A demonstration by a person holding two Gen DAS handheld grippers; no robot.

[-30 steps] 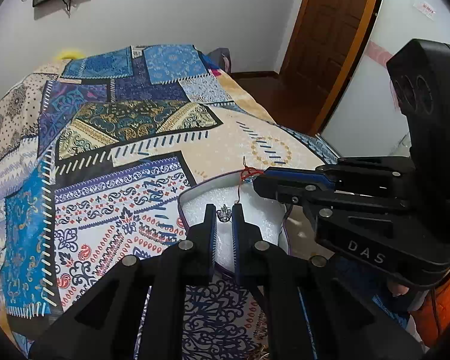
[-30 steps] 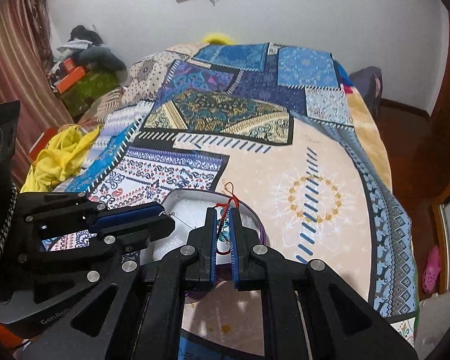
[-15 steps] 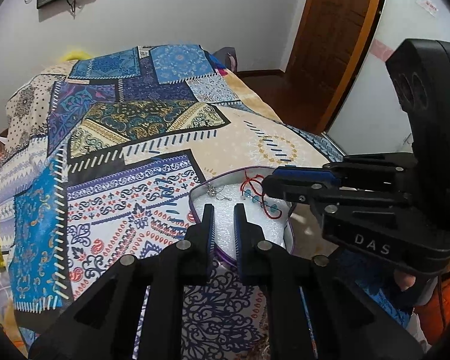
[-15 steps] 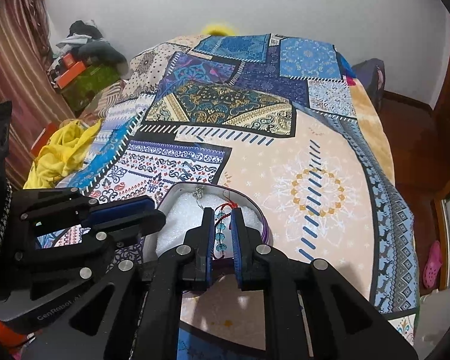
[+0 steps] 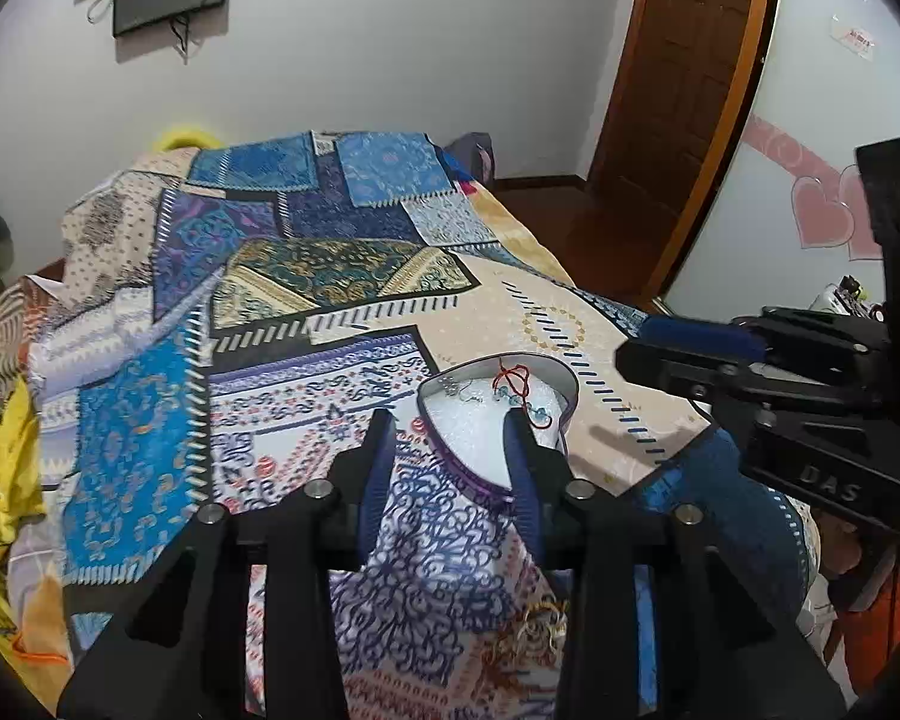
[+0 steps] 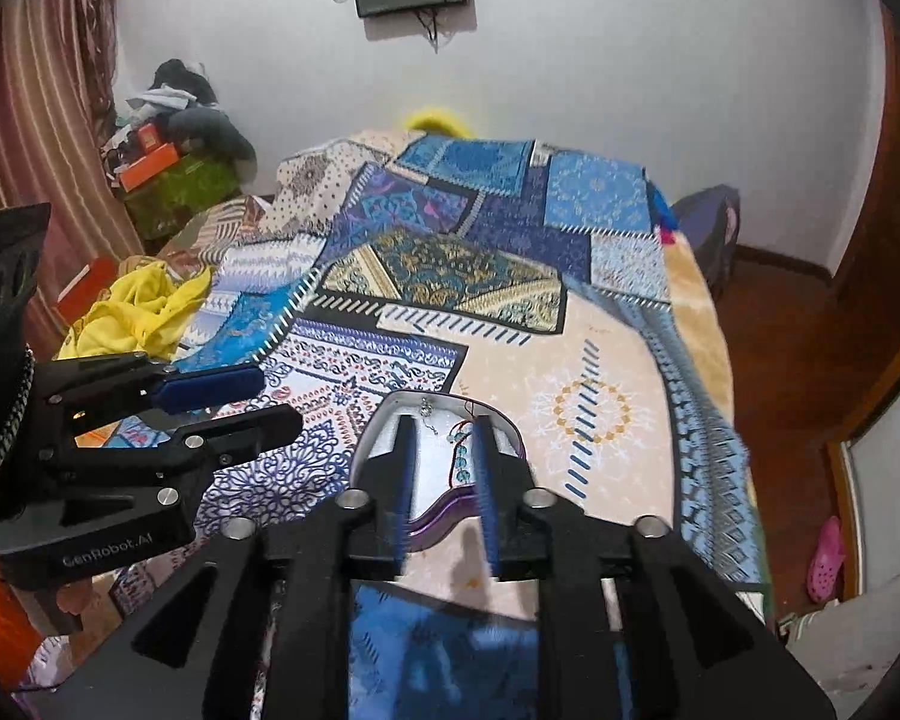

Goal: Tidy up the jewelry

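Both grippers higher above patchwork bedspread [image 5: 342, 360]; wooden door [image 5: 684, 90] beyond

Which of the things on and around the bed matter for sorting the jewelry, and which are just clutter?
Job: heart box; red-cord bracelet; silver piece; gold jewelry.
Clutter: yellow cloth; orange box; pink shoe; bedspread.
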